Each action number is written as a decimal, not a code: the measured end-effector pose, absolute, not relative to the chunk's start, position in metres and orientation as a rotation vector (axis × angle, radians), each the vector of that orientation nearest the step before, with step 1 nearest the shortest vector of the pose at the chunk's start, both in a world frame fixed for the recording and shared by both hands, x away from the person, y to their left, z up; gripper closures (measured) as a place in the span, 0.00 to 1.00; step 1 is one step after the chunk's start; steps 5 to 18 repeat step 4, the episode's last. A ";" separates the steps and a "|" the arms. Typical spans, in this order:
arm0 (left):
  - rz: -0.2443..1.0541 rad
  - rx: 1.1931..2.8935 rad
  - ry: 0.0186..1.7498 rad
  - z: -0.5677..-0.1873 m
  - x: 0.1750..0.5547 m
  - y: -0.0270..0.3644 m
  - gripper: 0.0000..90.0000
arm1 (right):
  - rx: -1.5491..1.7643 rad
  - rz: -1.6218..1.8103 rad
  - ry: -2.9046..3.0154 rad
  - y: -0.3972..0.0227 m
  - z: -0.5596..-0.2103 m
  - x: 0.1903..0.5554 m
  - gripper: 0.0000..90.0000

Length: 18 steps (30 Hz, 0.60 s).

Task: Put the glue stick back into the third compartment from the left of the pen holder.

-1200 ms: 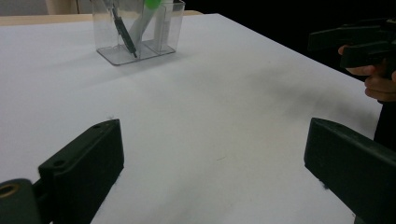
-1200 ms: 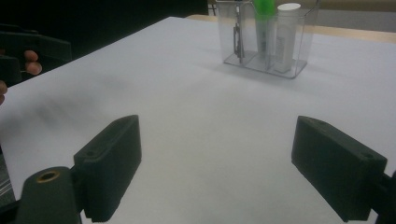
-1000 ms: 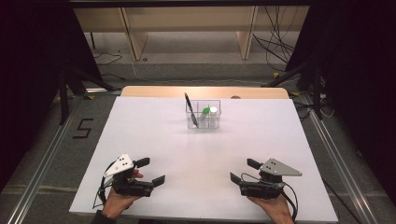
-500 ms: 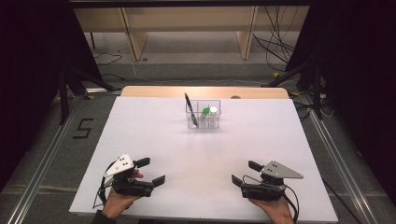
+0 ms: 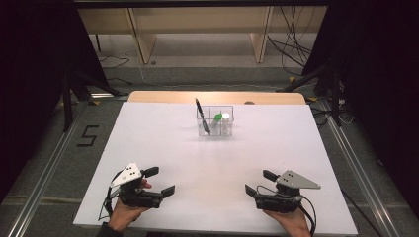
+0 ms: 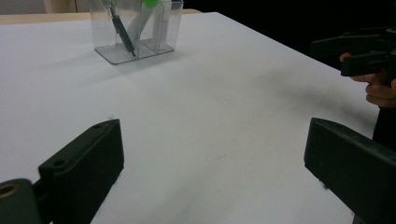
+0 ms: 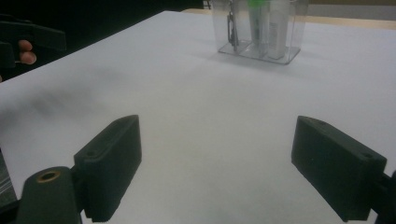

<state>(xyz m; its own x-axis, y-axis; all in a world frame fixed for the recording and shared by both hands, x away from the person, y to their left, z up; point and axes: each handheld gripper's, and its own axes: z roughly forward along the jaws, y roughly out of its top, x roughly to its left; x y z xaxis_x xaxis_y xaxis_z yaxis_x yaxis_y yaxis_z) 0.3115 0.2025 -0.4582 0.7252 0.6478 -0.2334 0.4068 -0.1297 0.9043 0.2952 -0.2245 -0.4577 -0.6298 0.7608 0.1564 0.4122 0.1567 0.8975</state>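
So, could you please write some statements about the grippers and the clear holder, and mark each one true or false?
1. The left gripper is open and holds nothing. True.
2. The right gripper is shut on a pen. False: it is open and empty.
3. The clear holder stands on the far part of the white table. True.
4. The black pen lies flat on the table. False: it leans inside the holder.
5. Both grippers touch the holder. False: both are near the table's front edge, far from it.

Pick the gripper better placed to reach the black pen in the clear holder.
Left, marginally. The black pen leans in the clear holder's left compartment, nearer the left gripper than the right gripper. Both are open and far off.
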 end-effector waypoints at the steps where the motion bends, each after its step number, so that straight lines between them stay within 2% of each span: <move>1: 0.256 1.755 0.837 -0.458 0.312 0.202 0.05 | 1.124 1.464 2.107 -0.224 -0.458 0.295 0.19; 18: 0.255 1.756 0.837 -0.458 0.312 0.202 0.05 | 1.123 1.464 2.106 -0.225 -0.458 0.295 0.19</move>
